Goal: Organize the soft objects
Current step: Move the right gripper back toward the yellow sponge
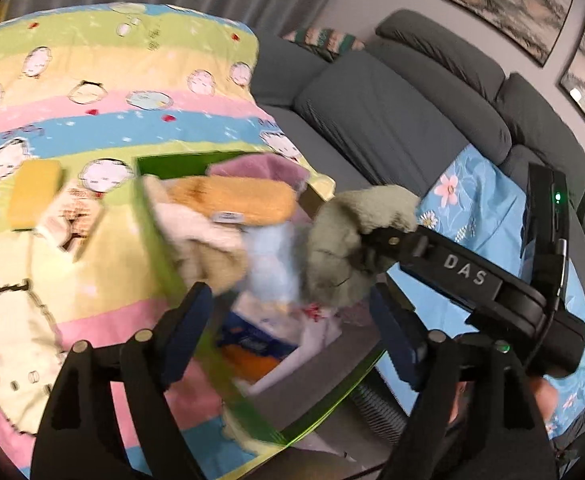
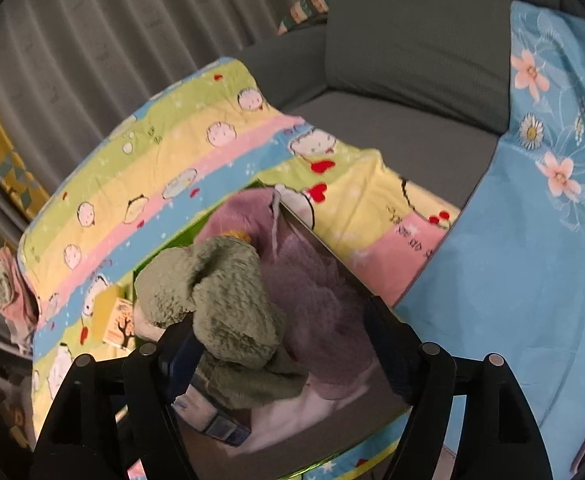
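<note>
The right gripper (image 1: 362,250) pinches a fuzzy sage-green cloth (image 1: 348,240) over the green-rimmed open box (image 1: 160,236) of soft cloths on the striped cartoon blanket (image 1: 92,120). The left gripper (image 1: 292,328) hangs wide open, empty, above the box.

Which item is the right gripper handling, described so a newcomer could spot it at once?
Start at the striped cartoon-print quilt on the grey sofa, then find the green box of soft things standing on it. Over the box hangs a sage-green fluffy cloth, at the right gripper. It is the only green plush piece, beside a purple towel.
</note>
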### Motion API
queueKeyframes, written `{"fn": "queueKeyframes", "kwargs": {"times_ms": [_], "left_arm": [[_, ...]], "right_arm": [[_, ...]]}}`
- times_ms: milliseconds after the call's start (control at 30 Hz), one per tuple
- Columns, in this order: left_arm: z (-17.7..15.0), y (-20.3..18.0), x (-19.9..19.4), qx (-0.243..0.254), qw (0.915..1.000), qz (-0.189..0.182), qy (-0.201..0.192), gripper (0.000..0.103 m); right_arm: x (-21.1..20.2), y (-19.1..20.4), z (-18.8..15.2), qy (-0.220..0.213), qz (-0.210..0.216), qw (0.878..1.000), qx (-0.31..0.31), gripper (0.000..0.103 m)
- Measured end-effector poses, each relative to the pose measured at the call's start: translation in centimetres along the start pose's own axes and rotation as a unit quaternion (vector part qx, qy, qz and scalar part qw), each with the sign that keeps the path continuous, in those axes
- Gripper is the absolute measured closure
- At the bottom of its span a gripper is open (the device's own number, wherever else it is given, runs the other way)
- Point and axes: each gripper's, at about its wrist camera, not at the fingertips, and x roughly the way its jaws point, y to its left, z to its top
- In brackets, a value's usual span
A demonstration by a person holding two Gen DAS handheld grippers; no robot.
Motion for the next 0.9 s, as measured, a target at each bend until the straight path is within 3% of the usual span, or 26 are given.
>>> {"fn": "queueKeyframes", "kwargs": {"times_ms": [100, 200, 467, 600, 667, 733, 833, 900], "left_arm": [[-0.3, 2.2, -2.1, -0.015, 0.9994, 0.029, -0.014, 0.018], [-0.9, 5.2, -4.4, -0.039, 0.9966, 0.065, -0.034, 0.016], [-2.8, 13.6, -8.8, -0.086, 0.9804, 0.171, -0.048, 0.015], [-4.2, 17.4, -9.6, -0.124, 0.9743, 0.182, -0.048, 0.015], [-4.8, 18.8, -9.9, -0.139, 0.9722, 0.182, -0.047, 0.015], [-5.3, 20.0, -10.0, -0.154, 0.9692, 0.186, -0.048, 0.015], [-5.8, 21.4, -10.4, -0.175, 0.9665, 0.182, -0.047, 0.015], [-5.8, 22.0, -11.0, -0.181, 0.9649, 0.183, -0.050, 0.015]], "right_arm": [[-0.7, 0.8, 0.0, -0.011, 0.001, 1.000, -0.010, 0.026], [-1.4, 1.9, -0.1, -0.023, 0.000, 0.999, -0.025, 0.014], [-4.0, 4.3, -0.8, -0.066, -0.020, 0.996, -0.055, 0.013], [-4.2, 5.0, -1.0, -0.070, -0.047, 0.995, -0.061, 0.011], [-3.6, 5.2, -0.8, -0.070, -0.056, 0.994, -0.063, 0.004], [-1.7, 5.3, -0.8, -0.049, -0.070, 0.994, -0.062, 0.004], [2.6, 5.5, -1.3, 0.034, -0.091, 0.992, -0.082, 0.004], [3.8, 5.6, -1.7, 0.058, -0.110, 0.988, -0.088, 0.004]]}}
